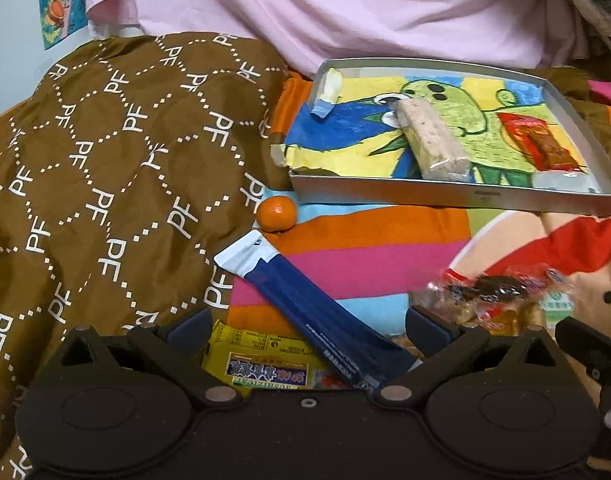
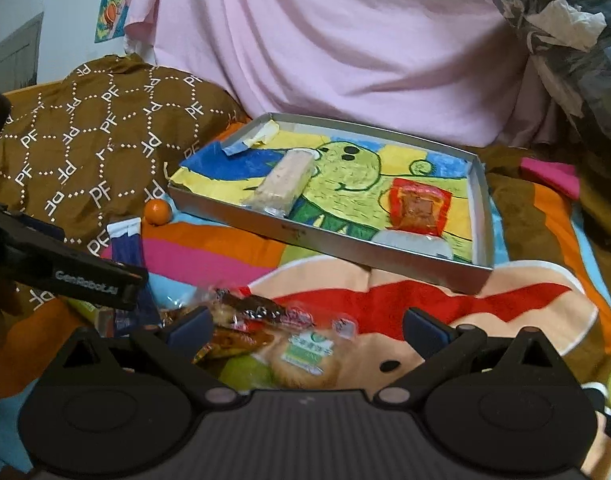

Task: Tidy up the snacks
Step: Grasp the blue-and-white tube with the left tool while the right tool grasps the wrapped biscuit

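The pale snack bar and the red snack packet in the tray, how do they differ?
The pale snack bar is long, narrow and beige in clear wrap; the red snack packet is shorter, wider and flat. The bar lies near the middle of the tray, slanted; the packet lies toward the tray's right side. Both rest on the tray's drawing, untouched by either hand-held gripper.

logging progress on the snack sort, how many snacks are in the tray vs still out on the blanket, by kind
In the tray: 2, a pale bar and a red packet
Mandarin: 1
Blue packet: 1
Yellow packet: 1
Clear-wrapped snacks: a pile, count unclear
Total: 5 countable
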A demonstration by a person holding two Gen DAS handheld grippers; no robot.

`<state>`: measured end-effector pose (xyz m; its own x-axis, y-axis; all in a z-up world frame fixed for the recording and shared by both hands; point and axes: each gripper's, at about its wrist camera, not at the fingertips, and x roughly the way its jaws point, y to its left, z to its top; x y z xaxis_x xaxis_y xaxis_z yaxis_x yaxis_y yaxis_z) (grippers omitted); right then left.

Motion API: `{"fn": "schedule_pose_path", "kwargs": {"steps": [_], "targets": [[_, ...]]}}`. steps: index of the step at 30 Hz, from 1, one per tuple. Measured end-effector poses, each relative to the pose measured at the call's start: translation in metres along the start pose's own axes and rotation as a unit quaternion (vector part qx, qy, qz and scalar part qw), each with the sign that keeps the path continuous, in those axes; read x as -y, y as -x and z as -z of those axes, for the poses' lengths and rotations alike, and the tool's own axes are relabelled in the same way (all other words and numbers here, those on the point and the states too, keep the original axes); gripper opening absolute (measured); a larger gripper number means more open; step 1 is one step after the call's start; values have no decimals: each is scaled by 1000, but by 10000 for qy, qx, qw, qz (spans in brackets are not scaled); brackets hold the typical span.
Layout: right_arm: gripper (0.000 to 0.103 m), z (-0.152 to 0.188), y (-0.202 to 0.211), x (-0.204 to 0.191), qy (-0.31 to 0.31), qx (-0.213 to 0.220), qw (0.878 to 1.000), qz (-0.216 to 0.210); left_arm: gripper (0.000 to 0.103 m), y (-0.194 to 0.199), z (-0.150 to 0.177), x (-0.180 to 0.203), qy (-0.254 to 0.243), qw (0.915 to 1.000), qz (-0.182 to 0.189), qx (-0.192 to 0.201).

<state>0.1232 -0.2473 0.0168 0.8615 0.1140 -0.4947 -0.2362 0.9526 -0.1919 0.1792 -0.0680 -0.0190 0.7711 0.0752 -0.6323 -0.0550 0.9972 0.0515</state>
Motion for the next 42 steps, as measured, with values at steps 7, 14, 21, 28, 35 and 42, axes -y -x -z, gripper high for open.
{"fn": "schedule_pose_path", "kwargs": {"steps": [7, 14, 21, 28, 35, 42], "targets": [[103, 9, -15, 3, -168, 49, 9998, -23, 102, -14, 5, -6, 328, 9994, -31, 44], [103, 17, -26, 8, -373, -69, 9992, -150, 101, -32, 7, -22, 761, 9968, 233, -111], [90, 21, -39, 7, -355, -164, 9992, -17, 81, -48, 0, -22, 832, 9958, 131, -371], [83, 25, -48, 10, -417, -405, 9983, 50, 51, -52, 3, -13, 865, 9938, 395, -573], [69, 29, -52, 12, -732, -651, 9949, -223, 46, -43, 13, -8, 1078, 9909, 583, -556], [62, 29, -49, 10, -760, -742, 9940, -249, 37, -26, 19, 4, 1117, 9886, 873, -497]]}}
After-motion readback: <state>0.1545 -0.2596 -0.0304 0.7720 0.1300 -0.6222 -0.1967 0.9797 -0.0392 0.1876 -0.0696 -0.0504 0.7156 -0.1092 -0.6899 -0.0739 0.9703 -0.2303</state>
